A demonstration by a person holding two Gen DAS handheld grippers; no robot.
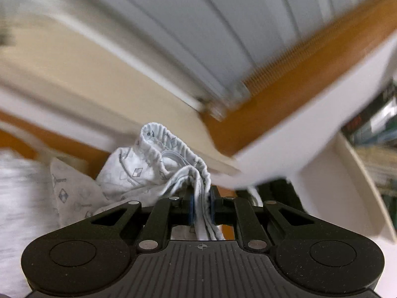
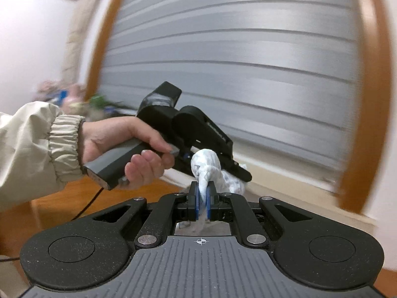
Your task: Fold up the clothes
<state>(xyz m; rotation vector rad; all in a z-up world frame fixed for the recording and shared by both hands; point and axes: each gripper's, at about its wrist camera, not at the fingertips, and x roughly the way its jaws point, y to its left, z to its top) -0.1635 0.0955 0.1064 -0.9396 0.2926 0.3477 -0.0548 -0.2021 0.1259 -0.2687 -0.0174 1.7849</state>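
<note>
Both hand-held grippers, left (image 1: 201, 204) and right (image 2: 203, 202), pinch my light, floppy printed garment (image 1: 139, 171); its elastic waistband seems the firmest hold.

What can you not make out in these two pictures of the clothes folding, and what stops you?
- Left wrist view: what kind of garment it is; it is bunched, its lower part behind the left gripper.
- Same view: the shelves at the right edge; motion blur.
- Right wrist view: the items behind the sleeve; blurred, partly covered.
</note>
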